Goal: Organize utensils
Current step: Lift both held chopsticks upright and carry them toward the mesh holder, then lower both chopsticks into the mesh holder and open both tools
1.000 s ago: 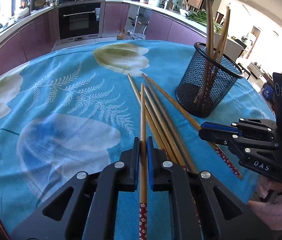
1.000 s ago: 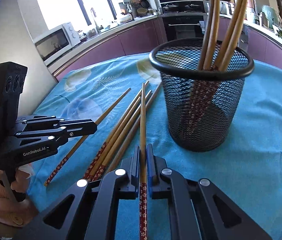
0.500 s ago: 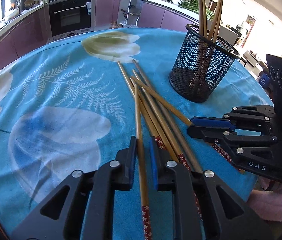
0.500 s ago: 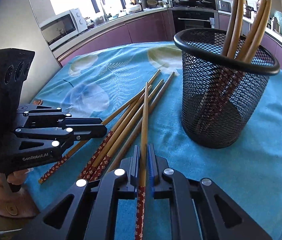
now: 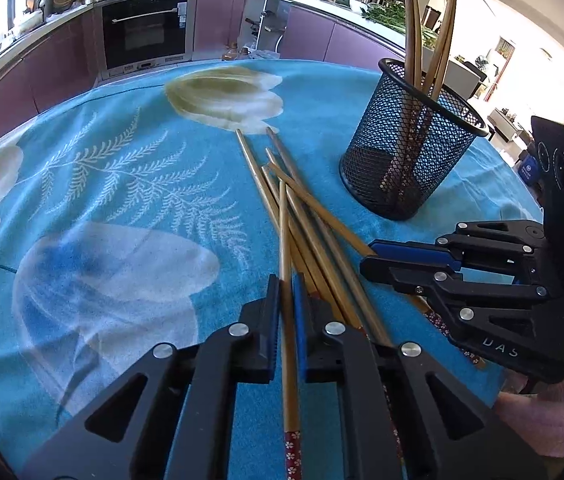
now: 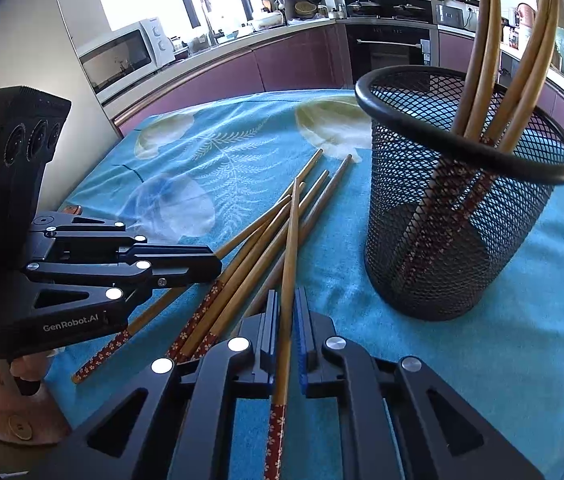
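Several bamboo chopsticks with red patterned ends lie in a loose pile (image 5: pixel 314 232) on the blue cloth; the pile also shows in the right wrist view (image 6: pixel 242 264). A black mesh cup (image 5: pixel 406 148) holds several upright chopsticks; it also shows in the right wrist view (image 6: pixel 458 200). My left gripper (image 5: pixel 285 284) is shut on one chopstick (image 5: pixel 284 240), tip over the pile. My right gripper (image 6: pixel 287 300) is shut on another chopstick (image 6: pixel 292 232), left of the cup. Each gripper shows in the other's view, the right one (image 5: pixel 374 258) and the left one (image 6: pixel 210 266).
The round table's blue floral cloth (image 5: pixel 122 200) spreads left and far of the pile. Kitchen counters with an oven (image 5: pixel 146 36) and a microwave (image 6: pixel 122 56) stand behind. The table edge is close on the near side.
Both grippers have drawn back and lifted slightly, each still holding its chopstick. The cup looks nearer and larger in the right wrist view.
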The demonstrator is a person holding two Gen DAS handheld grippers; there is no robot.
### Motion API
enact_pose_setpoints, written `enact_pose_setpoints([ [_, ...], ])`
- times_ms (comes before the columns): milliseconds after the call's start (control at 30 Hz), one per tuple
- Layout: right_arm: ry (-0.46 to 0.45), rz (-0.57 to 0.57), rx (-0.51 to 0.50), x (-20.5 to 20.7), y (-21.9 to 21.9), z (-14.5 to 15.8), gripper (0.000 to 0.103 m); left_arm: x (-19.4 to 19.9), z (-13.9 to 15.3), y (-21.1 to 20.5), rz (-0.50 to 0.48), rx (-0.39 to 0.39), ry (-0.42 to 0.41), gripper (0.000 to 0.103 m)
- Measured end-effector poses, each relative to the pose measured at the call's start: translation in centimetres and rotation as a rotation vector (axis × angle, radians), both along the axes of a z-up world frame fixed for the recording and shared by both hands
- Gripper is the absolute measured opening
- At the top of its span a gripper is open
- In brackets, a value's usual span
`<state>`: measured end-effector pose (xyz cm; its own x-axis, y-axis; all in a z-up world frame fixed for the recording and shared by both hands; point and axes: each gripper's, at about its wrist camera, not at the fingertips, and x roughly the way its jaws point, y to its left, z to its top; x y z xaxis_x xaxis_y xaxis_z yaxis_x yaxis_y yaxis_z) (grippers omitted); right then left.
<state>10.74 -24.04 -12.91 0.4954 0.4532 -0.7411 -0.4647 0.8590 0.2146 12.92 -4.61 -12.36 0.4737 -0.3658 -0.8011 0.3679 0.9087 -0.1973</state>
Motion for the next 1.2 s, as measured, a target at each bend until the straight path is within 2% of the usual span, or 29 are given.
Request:
enact_pose_setpoints([
  [367, -0.063, -0.007, 0.052, -1.2, -1.3, 2.6, 0.006, -1.4, 3.0, 0.4, -0.026, -0.047, -0.061, 0.007],
  [1200, -0.183, -0.060, 0.159, -3.0, -5.0, 6.7, 0.006, -4.4, 9.5, 3.0, -0.121, -0.246, -0.151, 0.007],
])
